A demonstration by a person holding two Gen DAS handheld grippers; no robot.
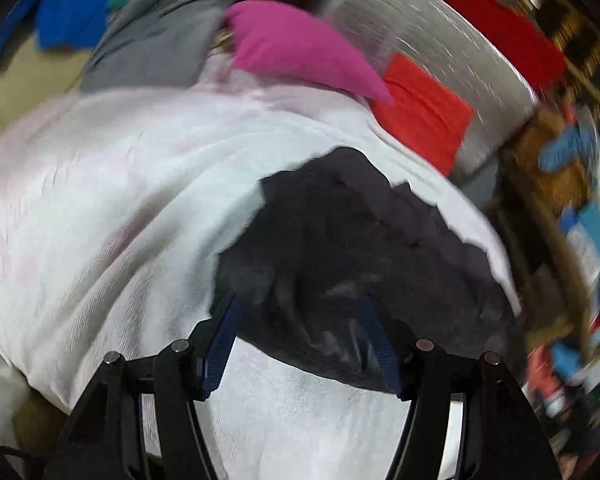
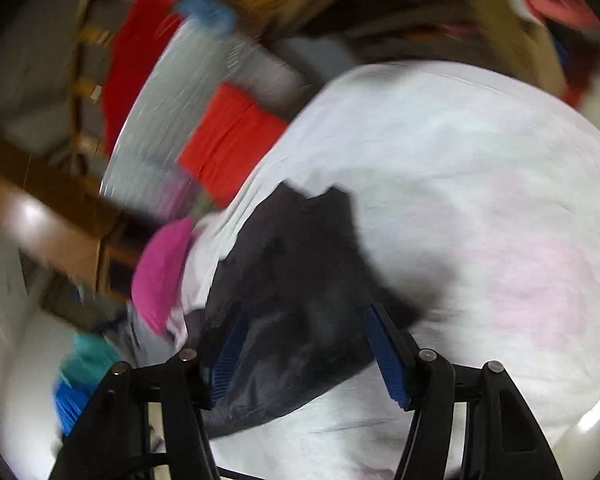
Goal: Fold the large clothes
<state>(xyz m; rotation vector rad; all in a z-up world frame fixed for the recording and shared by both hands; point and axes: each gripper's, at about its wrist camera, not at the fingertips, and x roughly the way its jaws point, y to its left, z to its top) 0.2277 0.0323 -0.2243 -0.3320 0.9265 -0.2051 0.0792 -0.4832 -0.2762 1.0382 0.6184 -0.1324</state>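
Observation:
A dark grey-black garment (image 1: 352, 252) lies crumpled on a white cloth-covered surface (image 1: 100, 208). My left gripper (image 1: 300, 316) hovers just over its near edge, jaws wide apart with blue pads, nothing between them. In the right wrist view the same dark garment (image 2: 300, 288) lies on the white cloth (image 2: 480, 200). My right gripper (image 2: 304, 324) is open over the garment's near part and holds nothing. Both views are motion-blurred.
A magenta cloth (image 1: 296, 48), a grey cloth (image 1: 156, 48), an orange-red folded piece (image 1: 420, 120), a red cloth (image 1: 496, 28) and blue and teal cloths (image 1: 76, 8) lie beyond. Wooden furniture (image 2: 60, 208) and clutter stand at the side.

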